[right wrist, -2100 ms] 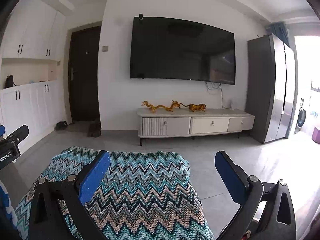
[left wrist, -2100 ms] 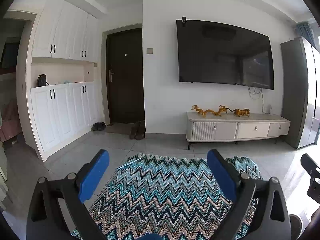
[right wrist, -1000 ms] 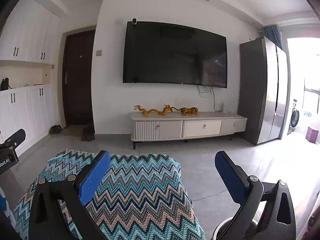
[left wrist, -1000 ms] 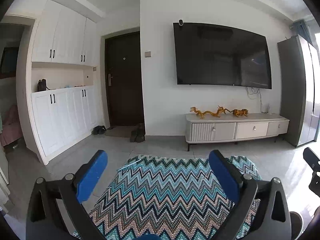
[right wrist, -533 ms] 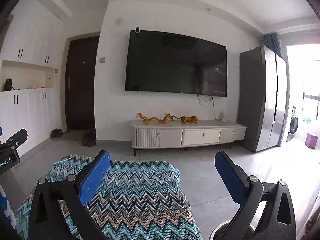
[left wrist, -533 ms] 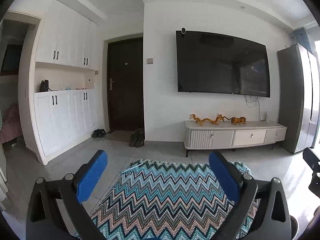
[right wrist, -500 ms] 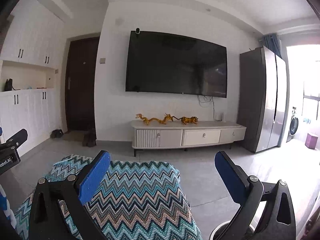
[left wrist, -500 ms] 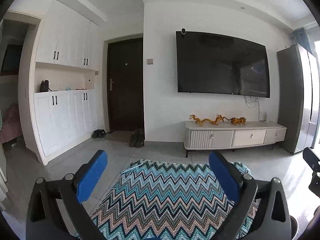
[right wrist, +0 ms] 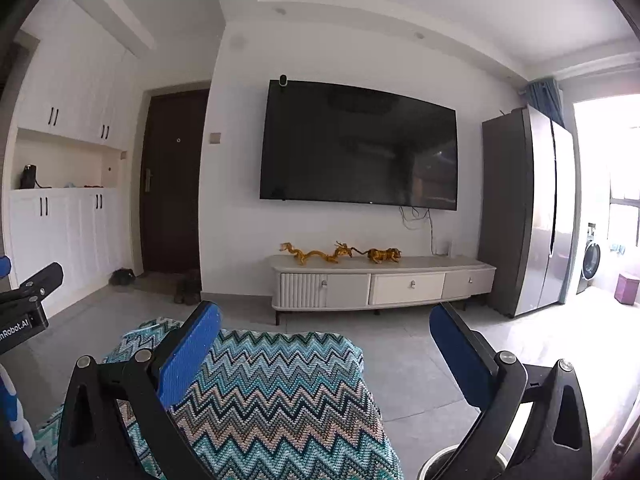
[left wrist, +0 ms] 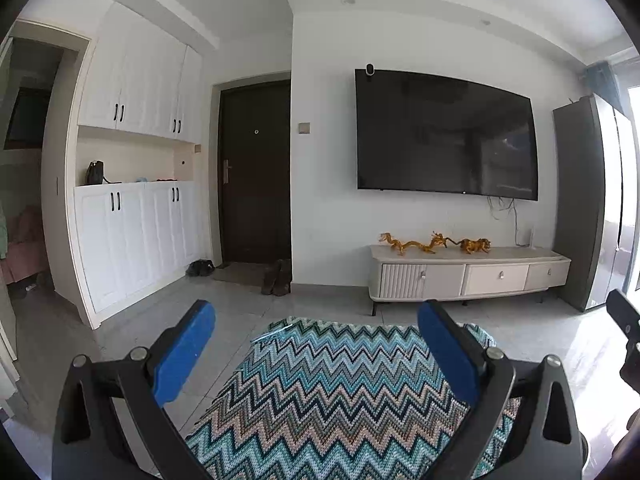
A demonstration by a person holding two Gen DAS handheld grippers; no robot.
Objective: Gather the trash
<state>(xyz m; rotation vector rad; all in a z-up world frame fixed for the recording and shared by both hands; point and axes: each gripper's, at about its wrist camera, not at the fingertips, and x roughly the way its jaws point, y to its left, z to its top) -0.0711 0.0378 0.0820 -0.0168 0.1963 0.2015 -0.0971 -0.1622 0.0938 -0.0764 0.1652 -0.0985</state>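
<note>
While both the left gripper and right gripper hang wide apart and empty above the zigzag cloth, no trash is visible, so a blind reach would probably snag it.

Grey tiled floor is running thru the room. A zigzag-knit cover in teal, blue & beige is draping over a low surface w/ nothing lying on it. A white TV cabinet w/ 3 fronts is standing on the floor, carrying gold figurines. Shoes are sitting on the floor by the dark door.
</note>
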